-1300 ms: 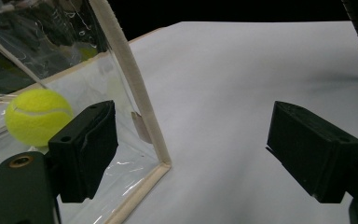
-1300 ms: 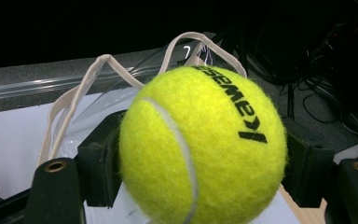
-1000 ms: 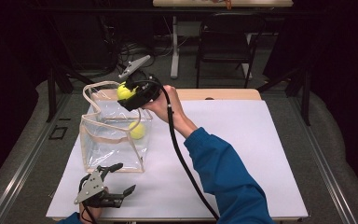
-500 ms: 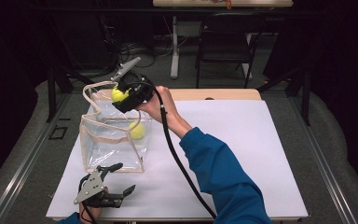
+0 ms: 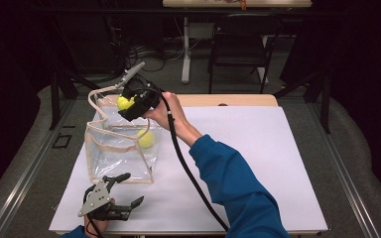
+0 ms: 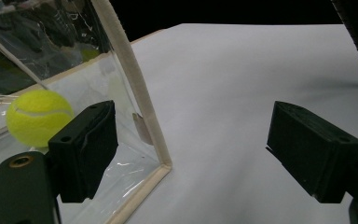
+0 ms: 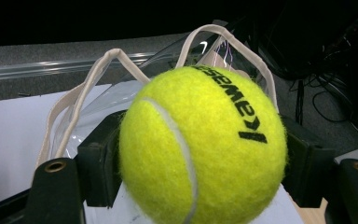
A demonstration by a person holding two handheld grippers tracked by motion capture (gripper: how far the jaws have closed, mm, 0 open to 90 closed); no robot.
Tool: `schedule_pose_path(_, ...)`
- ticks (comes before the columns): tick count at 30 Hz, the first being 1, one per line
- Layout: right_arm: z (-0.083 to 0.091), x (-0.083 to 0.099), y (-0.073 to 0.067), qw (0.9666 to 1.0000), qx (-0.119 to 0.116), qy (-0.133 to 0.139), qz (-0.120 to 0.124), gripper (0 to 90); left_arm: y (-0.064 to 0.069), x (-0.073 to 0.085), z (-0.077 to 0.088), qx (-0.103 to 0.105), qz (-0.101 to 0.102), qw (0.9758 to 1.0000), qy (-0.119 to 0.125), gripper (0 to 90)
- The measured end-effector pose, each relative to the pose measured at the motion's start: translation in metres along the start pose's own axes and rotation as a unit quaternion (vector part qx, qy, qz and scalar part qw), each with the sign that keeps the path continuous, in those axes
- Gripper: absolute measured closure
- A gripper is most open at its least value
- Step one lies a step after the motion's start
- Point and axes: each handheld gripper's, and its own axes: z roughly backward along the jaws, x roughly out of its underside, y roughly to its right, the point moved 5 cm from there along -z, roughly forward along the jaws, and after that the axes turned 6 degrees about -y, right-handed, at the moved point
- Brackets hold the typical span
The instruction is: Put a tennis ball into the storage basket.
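Note:
A clear plastic bag (image 5: 119, 153) with cream trim and handles stands on the white table (image 5: 258, 158) at the left. One yellow tennis ball (image 5: 146, 139) lies inside it, also seen through the bag wall as the ball (image 6: 38, 116) in the left gripper view. My right gripper (image 5: 125, 104) is held above the bag's open top, shut on a second tennis ball (image 7: 203, 147) that sits between its pads, with the bag's handles (image 7: 102, 74) just behind. My left gripper (image 5: 124, 189) rests open near the table's front edge, beside the bag's front corner (image 6: 161, 161), nothing between its fingers.
A dark chair (image 5: 240, 47) and a table leg (image 5: 185, 49) stand beyond the far edge on the floor. A wooden strip (image 5: 228, 100) runs along the table's back. The right gripper's cable (image 5: 183, 163) trails across the table toward the front.
My right gripper has carried its tennis ball a little left and up over the bag's opening. The left gripper has stayed where it was.

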Motion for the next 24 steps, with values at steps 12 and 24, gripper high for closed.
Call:
schedule_pose_path(12, -0.009, -0.001, -0.002, 0.9998, -0.002, -0.015, 0.01, 26.3, 0.0, 0.0, 0.0, 0.001, 0.001, 1.0, 0.0, 16.1)
schedule_pose_path(24, -0.021, 0.0, -0.001, 0.9994, -0.003, -0.032, 0.01, 26.1, -0.001, 0.0, 0.001, 0.002, 0.001, 1.0, 0.0, 16.1)
